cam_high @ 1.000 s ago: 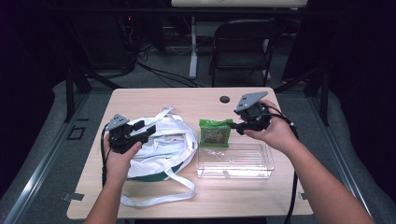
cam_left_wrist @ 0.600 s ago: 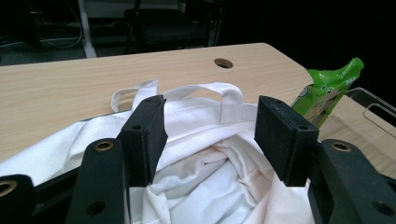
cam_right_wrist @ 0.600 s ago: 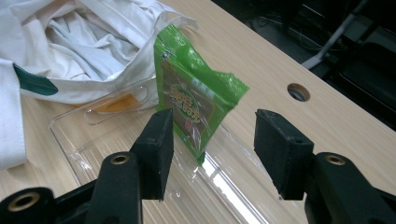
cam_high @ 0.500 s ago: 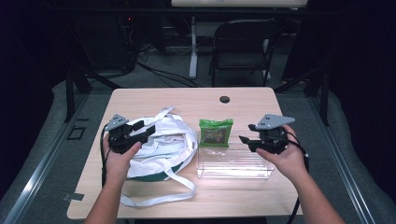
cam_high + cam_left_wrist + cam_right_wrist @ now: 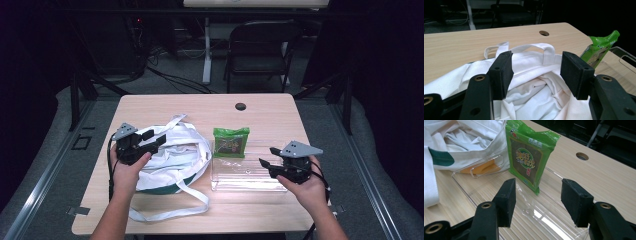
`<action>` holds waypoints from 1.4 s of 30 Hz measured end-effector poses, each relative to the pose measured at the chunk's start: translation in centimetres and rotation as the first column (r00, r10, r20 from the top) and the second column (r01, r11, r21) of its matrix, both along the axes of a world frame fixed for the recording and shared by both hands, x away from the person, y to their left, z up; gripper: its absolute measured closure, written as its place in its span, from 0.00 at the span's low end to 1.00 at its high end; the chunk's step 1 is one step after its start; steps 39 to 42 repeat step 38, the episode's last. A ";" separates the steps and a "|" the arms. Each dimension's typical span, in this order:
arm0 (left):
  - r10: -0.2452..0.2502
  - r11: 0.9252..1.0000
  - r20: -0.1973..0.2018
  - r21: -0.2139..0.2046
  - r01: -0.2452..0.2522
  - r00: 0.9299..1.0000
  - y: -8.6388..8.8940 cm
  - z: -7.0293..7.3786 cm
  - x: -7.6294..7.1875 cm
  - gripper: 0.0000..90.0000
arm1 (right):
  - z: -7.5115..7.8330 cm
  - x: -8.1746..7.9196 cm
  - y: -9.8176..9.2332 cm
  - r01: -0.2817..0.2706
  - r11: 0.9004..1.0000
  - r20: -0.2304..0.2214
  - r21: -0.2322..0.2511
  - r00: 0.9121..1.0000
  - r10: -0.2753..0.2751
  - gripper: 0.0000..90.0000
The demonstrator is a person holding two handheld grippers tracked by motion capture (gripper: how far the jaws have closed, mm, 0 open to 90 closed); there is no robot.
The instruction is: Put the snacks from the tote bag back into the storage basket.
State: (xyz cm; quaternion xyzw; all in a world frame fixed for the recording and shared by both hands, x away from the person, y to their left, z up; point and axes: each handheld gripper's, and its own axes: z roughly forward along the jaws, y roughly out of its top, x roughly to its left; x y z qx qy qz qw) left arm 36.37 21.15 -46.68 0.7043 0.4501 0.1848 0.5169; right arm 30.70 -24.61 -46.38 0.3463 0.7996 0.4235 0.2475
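A white cloth tote bag [image 5: 172, 155] with a green base lies crumpled on the left half of the wooden table [image 5: 265, 112]. My left gripper [image 5: 155, 138] hovers over the bag's left side, open, with its pads spread above the bag's folds [image 5: 536, 100] and nothing between them. A green snack packet [image 5: 231, 141] stands upright inside the far edge of a clear plastic tray [image 5: 247, 172]. My right gripper [image 5: 268, 156] sits at the tray's right end, open and pointing at the packet [image 5: 529, 157] across the tray floor [image 5: 554, 220].
A round cable hole [image 5: 240, 106] is in the table's far middle. One bag strap [image 5: 170, 212] loops toward the front edge. A folding chair [image 5: 260, 50] stands behind the table. In the right gripper view the bag [image 5: 461, 145] touches the tray's far end.
My right gripper has come down and toward me, from behind the packet's right side to the right end of the tray. The left gripper and the bag have stayed still.
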 end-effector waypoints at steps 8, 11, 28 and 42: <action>0.000 1.000 -0.008 0.008 0.000 1.000 0.0 -0.2 0.1 0.48 | -1.9 -0.6 -0.3 0.018 1.000 0.005 0.001 1.000 -0.018 0.50; 0.003 1.000 -0.007 0.010 -0.003 1.000 0.0 -0.3 0.1 0.48 | -2.6 -0.9 -0.4 0.029 1.000 0.019 0.011 0.999 -0.029 0.50; -0.005 1.000 -0.010 0.022 0.005 1.000 -0.3 -0.5 0.2 0.48 | -5.0 -1.8 -0.9 0.091 0.988 0.035 0.121 0.995 -0.096 0.52; -0.006 1.000 -0.012 0.028 0.007 1.000 -0.3 -0.5 0.2 0.48 | -5.0 -1.8 -1.1 0.106 0.985 0.049 0.135 0.992 -0.113 0.51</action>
